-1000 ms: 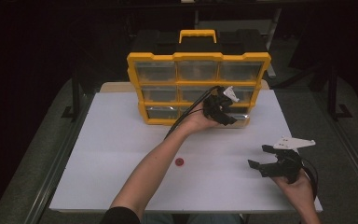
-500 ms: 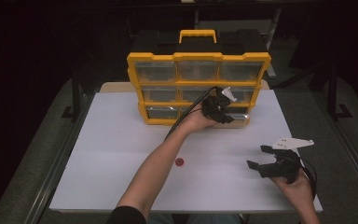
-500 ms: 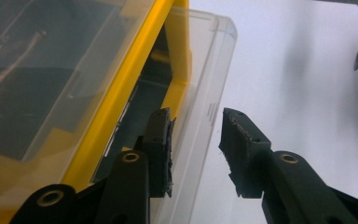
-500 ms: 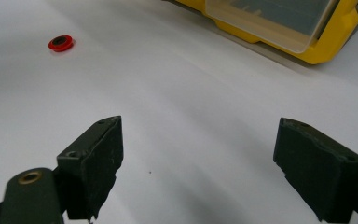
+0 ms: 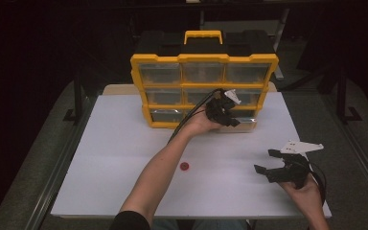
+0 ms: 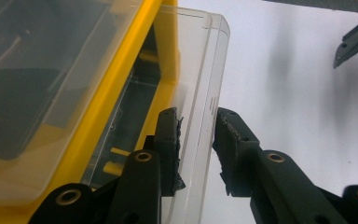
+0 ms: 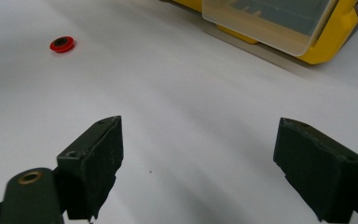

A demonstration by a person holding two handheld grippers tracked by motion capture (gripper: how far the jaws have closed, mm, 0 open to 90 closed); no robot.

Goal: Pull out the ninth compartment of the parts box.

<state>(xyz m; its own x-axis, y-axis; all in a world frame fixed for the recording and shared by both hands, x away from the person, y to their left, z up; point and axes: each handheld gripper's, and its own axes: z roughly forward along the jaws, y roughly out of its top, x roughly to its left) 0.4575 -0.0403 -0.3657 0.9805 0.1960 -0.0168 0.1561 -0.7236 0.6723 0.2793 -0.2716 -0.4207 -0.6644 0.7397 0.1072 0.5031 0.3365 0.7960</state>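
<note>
We see the drawer (image 6: 200,93) as a clear plastic tray with rounded corners, pulled partly out of the bottom right slot of the yellow organizer (image 5: 203,88), which stands at the upper middle of the high frame on the white table (image 5: 115,143). In the left gripper view the drawer's front wall runs from the upper middle down to the bottom centre, and the left gripper (image 6: 196,140) has a jaw on either side of it: the left pad looks pressed to the wall, while a thin gap seems to show at the right pad, so we cannot tell whether the grip is firm. In the right gripper view the same drawer (image 7: 265,23) juts out at the upper right, cut off by the top edge.

The right gripper (image 7: 198,163) hangs low over the table at the lower right of the high frame, jaws wide apart, with nothing between them. A small red ring (image 5: 184,166) lies on the table near the lower centre, well apart from both grippers.

What the drawer holds is hard to make out; the plastic is glossy and the organizer's other drawers look dim. The organizer's black top fades into the dark background.
</note>
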